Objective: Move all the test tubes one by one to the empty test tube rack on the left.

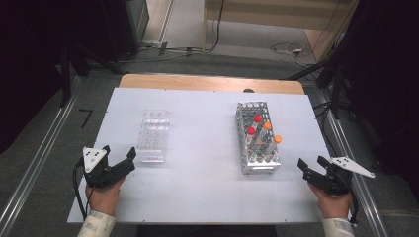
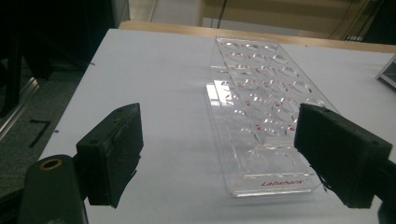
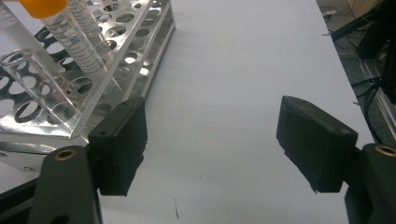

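The left gripper [image 1: 118, 157] is wide open near the clear plastic well tray [image 1: 152, 136]; the right gripper [image 1: 311, 165], also open and empty, is beside the metal tube rack [image 1: 257, 138].

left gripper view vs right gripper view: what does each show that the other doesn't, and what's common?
Left gripper view: the clear plastic well plate with red lettering, lying flat beyond the open left hand-held gripper.

Right gripper view: the metal tube rack holding an orange-capped tube and an uncapped glass tube, left of the open right hand-held gripper.

Both: the white tabletop and nothing between the black jaws.
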### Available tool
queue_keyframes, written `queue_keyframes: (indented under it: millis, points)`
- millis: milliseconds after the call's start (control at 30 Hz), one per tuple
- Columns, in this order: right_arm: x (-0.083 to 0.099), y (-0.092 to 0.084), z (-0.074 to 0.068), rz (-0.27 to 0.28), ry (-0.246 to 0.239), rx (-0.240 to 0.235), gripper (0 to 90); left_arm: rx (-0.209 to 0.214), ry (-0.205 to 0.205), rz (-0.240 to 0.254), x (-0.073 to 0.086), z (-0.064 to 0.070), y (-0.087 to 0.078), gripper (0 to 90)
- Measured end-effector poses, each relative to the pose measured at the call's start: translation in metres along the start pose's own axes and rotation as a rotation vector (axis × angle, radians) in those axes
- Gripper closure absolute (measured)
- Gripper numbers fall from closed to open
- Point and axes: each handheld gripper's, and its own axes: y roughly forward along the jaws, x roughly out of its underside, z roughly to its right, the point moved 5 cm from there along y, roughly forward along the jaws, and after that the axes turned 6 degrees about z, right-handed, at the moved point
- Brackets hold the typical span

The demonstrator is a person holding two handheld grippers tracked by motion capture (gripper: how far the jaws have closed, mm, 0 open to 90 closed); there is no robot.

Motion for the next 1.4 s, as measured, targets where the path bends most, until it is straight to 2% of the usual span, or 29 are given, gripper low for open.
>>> queue_keyframes:
  millis: [333, 967, 1400]
  points:
    - [0.001, -0.002, -0.009, -0.003, -0.001, -0.048, 25.1, 0.002, 0.011, -0.015, 0.001, 0.002, 0.002, 16.0]
    - [0.001, 0.002, -0.032, -0.007, -0.050, -0.114, 27.8, -0.002, 0.015, -0.016, 0.001, 0.001, 0.003, 16.1]
    - [-0.001, 0.005, -0.051, 0.018, -0.089, -0.174, 35.5, 0.002, 0.016, -0.016, 0.001, 0.002, 0.003, 16.2]
